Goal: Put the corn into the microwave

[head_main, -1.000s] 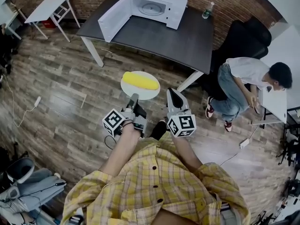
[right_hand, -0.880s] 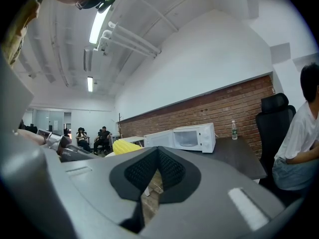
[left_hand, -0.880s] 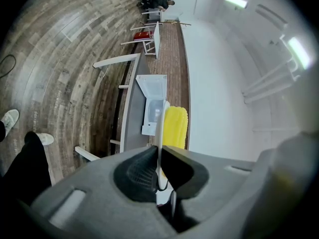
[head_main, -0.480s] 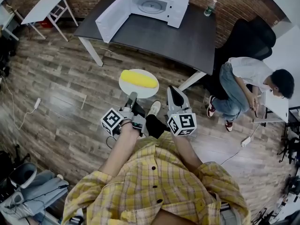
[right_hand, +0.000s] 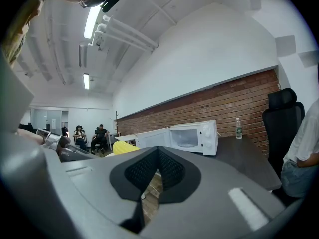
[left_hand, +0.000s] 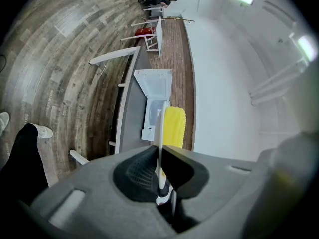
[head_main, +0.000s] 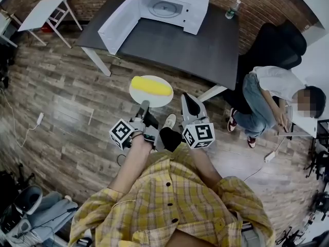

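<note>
A yellow corn cob [head_main: 151,86] lies on a white plate [head_main: 165,98] held in the air over the wooden floor. My left gripper [head_main: 145,106] is shut on the plate's near rim. In the left gripper view the rim [left_hand: 159,128] runs edge-on between the jaws, with the corn [left_hand: 174,127] beyond. My right gripper [head_main: 186,99] hangs just right of the plate, shut and empty. The white microwave [head_main: 169,5] stands on the dark table [head_main: 180,40] ahead, its door [head_main: 115,24] swung open to the left. The right gripper view also shows the microwave [right_hand: 187,136] and the corn [right_hand: 123,147].
A person sits on a black chair [head_main: 277,40] to the right of the table. A water bottle [head_main: 230,9] stands at the table's far right corner. A small white table [head_main: 43,9] is at the far left. Cables lie on the floor [head_main: 56,112].
The table and microwave have drawn slightly closer and shifted in view as I step forward. The plate with corn stays in the left gripper. A white shoe has appeared under the grippers.
</note>
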`<state>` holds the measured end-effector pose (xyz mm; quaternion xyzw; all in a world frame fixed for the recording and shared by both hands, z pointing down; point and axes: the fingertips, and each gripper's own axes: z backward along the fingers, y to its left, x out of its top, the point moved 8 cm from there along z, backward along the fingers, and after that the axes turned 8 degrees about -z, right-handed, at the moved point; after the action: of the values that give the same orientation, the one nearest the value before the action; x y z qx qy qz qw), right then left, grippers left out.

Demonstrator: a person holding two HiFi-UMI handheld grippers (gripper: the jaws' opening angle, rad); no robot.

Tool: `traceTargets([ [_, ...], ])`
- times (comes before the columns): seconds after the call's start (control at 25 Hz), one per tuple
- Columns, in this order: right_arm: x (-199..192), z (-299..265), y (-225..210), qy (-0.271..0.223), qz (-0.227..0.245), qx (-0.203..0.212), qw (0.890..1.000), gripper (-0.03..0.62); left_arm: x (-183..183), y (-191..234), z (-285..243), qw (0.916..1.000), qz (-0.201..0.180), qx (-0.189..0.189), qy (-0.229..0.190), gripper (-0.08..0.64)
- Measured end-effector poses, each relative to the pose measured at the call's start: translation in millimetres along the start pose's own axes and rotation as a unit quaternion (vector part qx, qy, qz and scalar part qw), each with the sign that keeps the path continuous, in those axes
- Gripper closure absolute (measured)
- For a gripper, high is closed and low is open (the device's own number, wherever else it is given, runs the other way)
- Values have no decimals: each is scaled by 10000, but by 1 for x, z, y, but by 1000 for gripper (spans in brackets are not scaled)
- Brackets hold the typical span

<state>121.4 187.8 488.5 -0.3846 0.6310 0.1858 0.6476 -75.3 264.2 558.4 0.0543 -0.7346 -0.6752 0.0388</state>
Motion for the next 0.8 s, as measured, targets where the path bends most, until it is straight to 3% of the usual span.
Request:
traceTargets([
  [0.8, 56, -145, -116, 25, -109, 243, 9996, 589, 31, -31, -181, 9997, -105, 44, -225, 540],
])
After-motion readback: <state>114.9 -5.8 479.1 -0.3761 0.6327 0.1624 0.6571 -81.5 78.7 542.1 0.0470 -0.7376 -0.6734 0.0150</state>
